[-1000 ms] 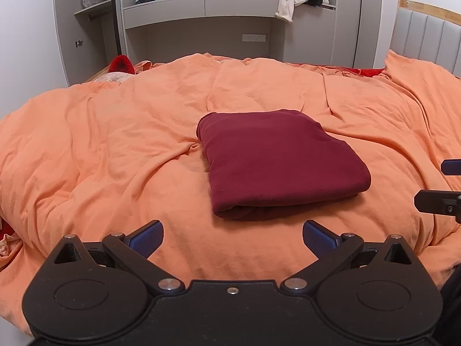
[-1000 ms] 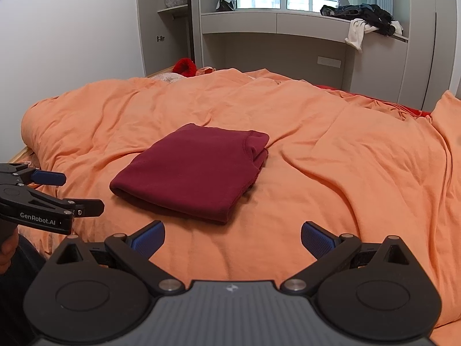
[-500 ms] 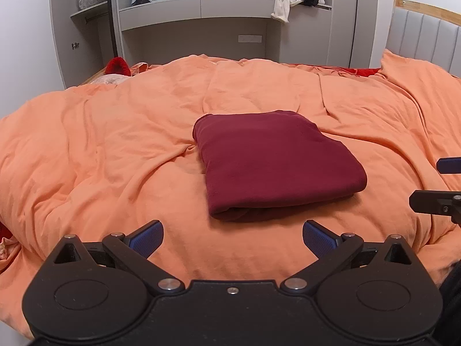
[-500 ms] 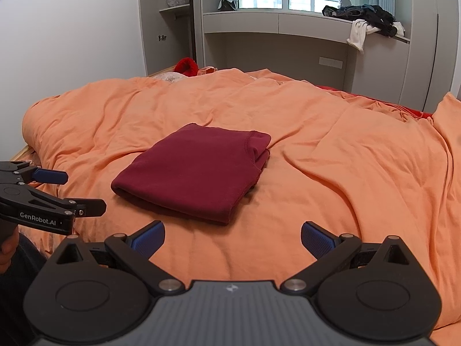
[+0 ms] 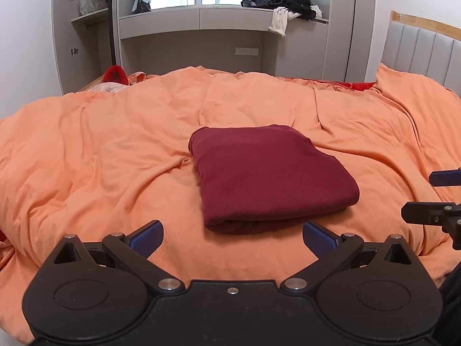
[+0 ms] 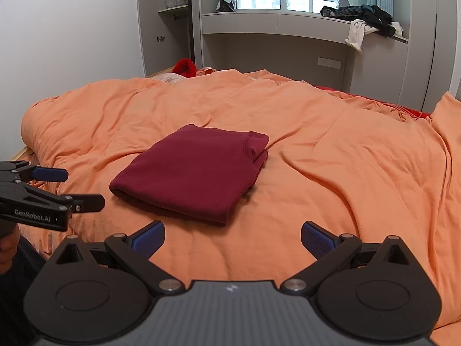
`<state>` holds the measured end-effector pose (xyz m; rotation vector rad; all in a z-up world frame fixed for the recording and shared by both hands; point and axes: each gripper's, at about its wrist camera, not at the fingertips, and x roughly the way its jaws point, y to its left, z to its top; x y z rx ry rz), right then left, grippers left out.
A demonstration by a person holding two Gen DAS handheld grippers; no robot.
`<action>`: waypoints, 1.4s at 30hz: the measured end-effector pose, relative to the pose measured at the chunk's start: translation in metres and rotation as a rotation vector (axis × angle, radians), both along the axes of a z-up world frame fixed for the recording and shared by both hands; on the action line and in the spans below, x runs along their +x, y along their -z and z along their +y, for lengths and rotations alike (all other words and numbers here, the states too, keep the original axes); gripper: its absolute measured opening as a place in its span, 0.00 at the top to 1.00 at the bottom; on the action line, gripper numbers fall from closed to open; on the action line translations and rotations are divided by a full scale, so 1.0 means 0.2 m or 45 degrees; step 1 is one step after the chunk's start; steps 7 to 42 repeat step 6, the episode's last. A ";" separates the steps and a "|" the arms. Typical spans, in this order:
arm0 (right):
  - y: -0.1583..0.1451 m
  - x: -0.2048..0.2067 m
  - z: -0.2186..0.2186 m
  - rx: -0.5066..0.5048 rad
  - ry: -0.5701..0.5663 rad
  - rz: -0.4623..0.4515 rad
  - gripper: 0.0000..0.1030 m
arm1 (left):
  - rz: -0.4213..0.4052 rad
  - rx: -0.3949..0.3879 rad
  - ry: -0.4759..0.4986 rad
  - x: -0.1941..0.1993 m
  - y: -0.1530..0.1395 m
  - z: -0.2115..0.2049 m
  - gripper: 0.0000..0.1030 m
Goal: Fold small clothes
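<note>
A dark red garment (image 5: pixel 270 173) lies folded into a neat rectangle on the orange duvet (image 5: pixel 115 150); the right wrist view shows the same garment (image 6: pixel 193 173) left of centre. My left gripper (image 5: pixel 232 236) is open and empty, held just short of the garment's near edge. My right gripper (image 6: pixel 232 238) is also open and empty, nearer than the garment and to its right. Each gripper shows in the other's view: the right gripper (image 5: pixel 420 196) at the far right edge, the left gripper (image 6: pixel 80 189) at the left edge.
The duvet (image 6: pixel 345 158) is wrinkled and covers the whole bed. A padded headboard (image 5: pixel 417 49) stands at the right. Grey built-in shelves (image 5: pixel 201 20) with a heap of clothes (image 5: pixel 288 3) line the far wall. A red item (image 5: pixel 115 74) lies at the bed's far left corner.
Both grippers have drawn back and risen slightly, so the garment sits a little farther off. The garment itself has not moved. Both stay open.
</note>
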<state>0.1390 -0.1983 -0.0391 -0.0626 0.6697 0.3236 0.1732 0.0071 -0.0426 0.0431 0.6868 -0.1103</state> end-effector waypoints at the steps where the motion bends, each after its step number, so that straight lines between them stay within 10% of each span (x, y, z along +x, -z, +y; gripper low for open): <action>1: 0.00 0.00 0.00 -0.001 0.000 0.000 0.00 | -0.007 0.006 -0.002 0.00 0.00 0.00 0.00; 42: 0.00 0.00 0.00 0.008 0.008 0.000 0.00 | 0.033 -0.053 -0.011 0.02 0.00 0.02 0.00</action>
